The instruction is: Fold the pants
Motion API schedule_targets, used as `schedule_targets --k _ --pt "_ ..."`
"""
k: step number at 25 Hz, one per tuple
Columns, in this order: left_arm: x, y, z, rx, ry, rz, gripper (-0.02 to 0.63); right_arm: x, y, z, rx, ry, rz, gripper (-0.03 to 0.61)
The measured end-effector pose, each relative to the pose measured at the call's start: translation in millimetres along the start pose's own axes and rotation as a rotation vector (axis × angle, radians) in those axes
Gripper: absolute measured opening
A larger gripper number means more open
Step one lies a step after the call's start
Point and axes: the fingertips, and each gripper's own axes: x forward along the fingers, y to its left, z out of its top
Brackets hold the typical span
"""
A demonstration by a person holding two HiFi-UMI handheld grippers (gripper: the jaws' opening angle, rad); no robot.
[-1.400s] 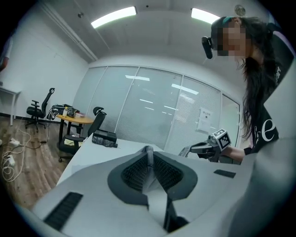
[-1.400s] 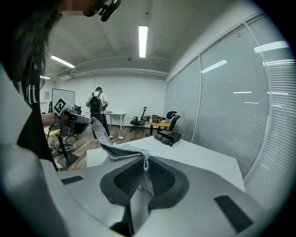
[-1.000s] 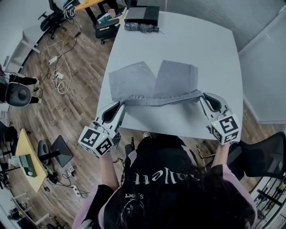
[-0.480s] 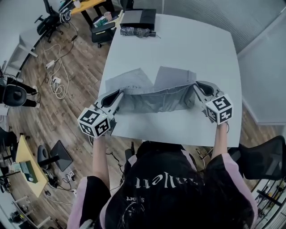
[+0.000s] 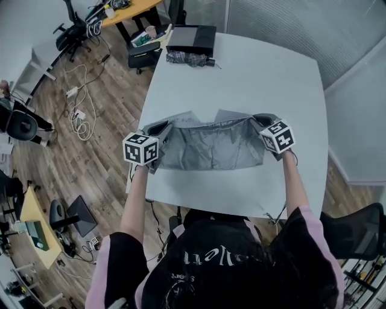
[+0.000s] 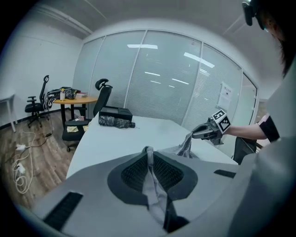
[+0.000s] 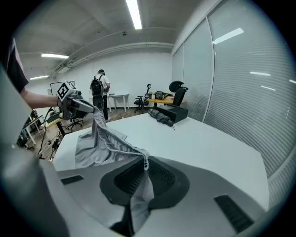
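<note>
Grey pants (image 5: 208, 146) lie across the middle of the white table (image 5: 241, 72), the waistband lifted and carried over the legs. My left gripper (image 5: 164, 128) is shut on the waistband's left end, the cloth pinched between its pads (image 6: 149, 155). My right gripper (image 5: 258, 121) is shut on the right end, and the cord-edged hem runs out from its pads (image 7: 145, 162). From the left gripper view the right gripper (image 6: 203, 133) holds a raised fold of the pants (image 6: 186, 146). Seen from the right gripper view, the left gripper (image 7: 77, 107) holds up the pants (image 7: 99, 141).
A black box (image 5: 190, 37) and a dark bundled item (image 5: 188, 58) sit at the table's far left corner. Chairs, a yellow desk (image 5: 123, 9) and floor cables (image 5: 78, 102) lie to the left. A person (image 7: 98, 95) stands far off in the room.
Both grippers moved away from the near table edge and lower, carrying the waistband forward over the legs. The pants now cover less of the table. Both grips are unchanged.
</note>
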Motion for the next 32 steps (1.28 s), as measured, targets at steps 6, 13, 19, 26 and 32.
schedule_targets --k 6,13,19,26,32 --pt "35.3 16.4 -44.9 -0.065 0.138 0.038 0.055 48.0 -9.8 -44.6 0.018 0.158 -0.014 0.043" --pt "52.1 20.1 -94.7 -0.165 0.235 0.056 0.055 65.0 -0.6 -88.7 0.047 0.232 -0.014 0.044" --pt "56.5 21.4 -113.0 -0.143 0.292 0.095 0.113 59.7 4.3 -100.4 0.066 0.243 -0.024 0.161" --pt "43.7 8.9 -100.3 -0.159 0.206 0.059 0.161 30.5 27.0 -83.8 0.084 0.137 0.001 0.163" --pt "10.3 -5.9 -79.6 -0.171 0.077 0.043 0.16 2.2 55.1 -60.8 0.133 0.021 -0.018 0.163"
